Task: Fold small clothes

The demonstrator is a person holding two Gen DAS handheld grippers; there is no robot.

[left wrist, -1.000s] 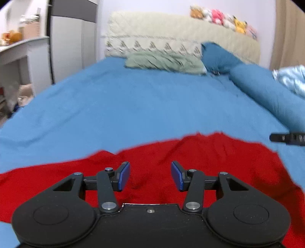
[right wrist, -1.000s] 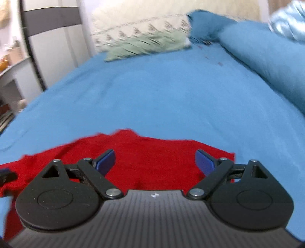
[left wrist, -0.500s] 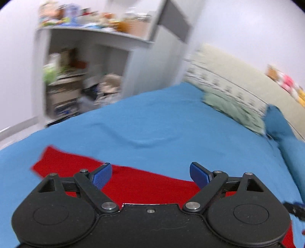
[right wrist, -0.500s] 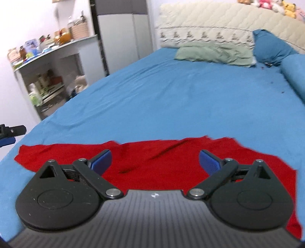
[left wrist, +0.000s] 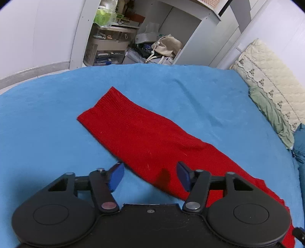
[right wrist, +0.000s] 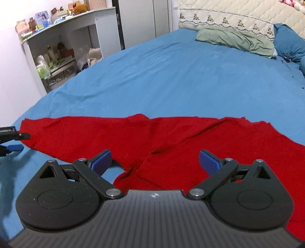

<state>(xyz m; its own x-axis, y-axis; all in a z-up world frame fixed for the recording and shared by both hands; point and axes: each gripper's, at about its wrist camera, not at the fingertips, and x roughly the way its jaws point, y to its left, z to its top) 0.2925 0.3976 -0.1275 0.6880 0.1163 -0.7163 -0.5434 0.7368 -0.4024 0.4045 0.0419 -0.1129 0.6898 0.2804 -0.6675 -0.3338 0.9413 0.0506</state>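
A red knit sweater (right wrist: 181, 141) lies spread on the blue bed sheet (right wrist: 171, 80). In the left wrist view one red sleeve (left wrist: 144, 137) stretches out flat, cuff pointing toward the bed's edge. My left gripper (left wrist: 149, 176) is open and empty, hovering over the near edge of that sleeve. My right gripper (right wrist: 154, 161) is open and empty, low over the sweater's body near the sleeve joint. The left gripper's fingertips (right wrist: 14, 140) show at the far left of the right wrist view, beside the sleeve cuff.
A green pillow (right wrist: 234, 39) and a blue pillow (right wrist: 289, 42) lie by the quilted headboard (right wrist: 238, 17). A white shelf unit with bottles and boxes (right wrist: 57, 57) stands beside the bed; it also shows in the left wrist view (left wrist: 114, 38), with bags on the floor.
My left gripper swung left from the sweater's body to the sleeve and opened wider. My right gripper drew back and turned left, showing the whole spread sweater.
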